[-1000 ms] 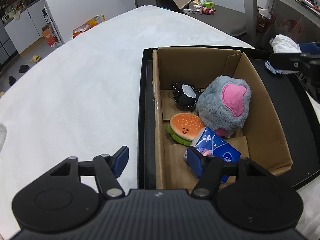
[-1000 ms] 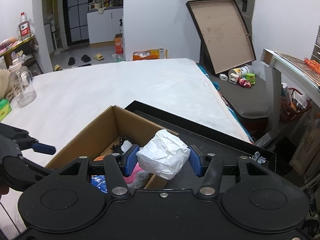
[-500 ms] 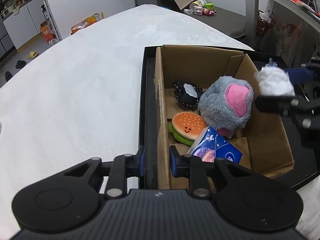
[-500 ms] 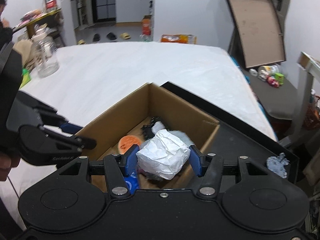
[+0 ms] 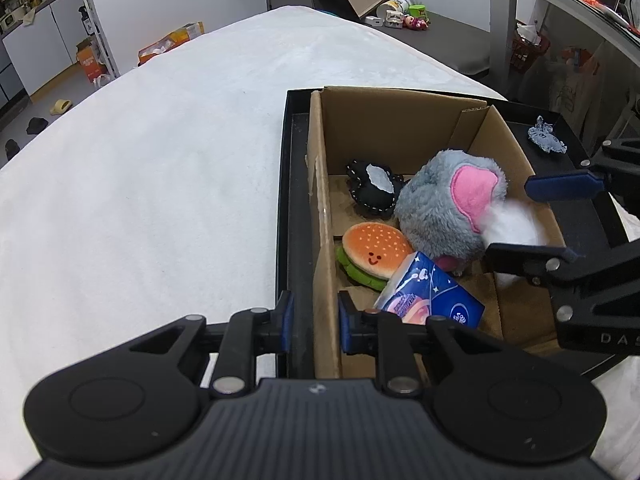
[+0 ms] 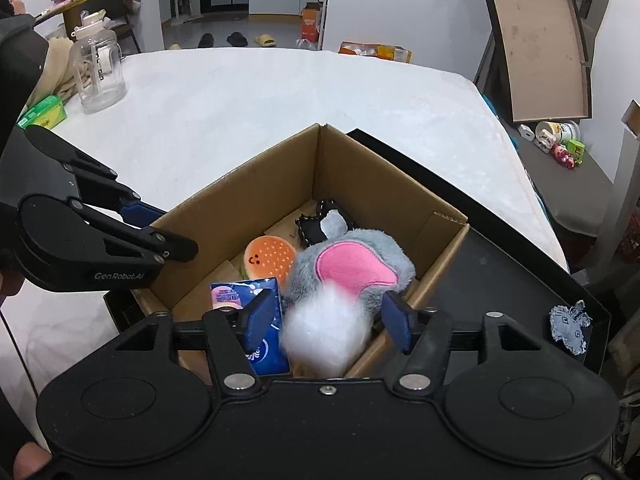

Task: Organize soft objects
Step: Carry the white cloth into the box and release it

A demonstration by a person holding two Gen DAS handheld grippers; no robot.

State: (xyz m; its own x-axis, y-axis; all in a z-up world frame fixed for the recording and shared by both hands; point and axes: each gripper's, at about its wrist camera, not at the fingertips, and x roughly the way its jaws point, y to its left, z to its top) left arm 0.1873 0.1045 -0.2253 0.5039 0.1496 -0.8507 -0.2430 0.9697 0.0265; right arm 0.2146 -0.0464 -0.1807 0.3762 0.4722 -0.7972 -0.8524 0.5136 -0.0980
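Both views look steeply down along gripper fingers, close above the cardboard box (image 5: 400, 128). The left wrist camera sits at one long wall, facing across it toward the black tray (image 5: 286, 200). The right wrist camera faces the opposite way. They share the box's interior, including the hamburger plush (image 6: 269, 258).

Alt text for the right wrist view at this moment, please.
The right gripper, jaws opening, releases a blurred white soft bundle over an open cardboard box holding a grey-and-pink plush, burger toy and blue tissue pack. The left gripper clamps the box's near wall.
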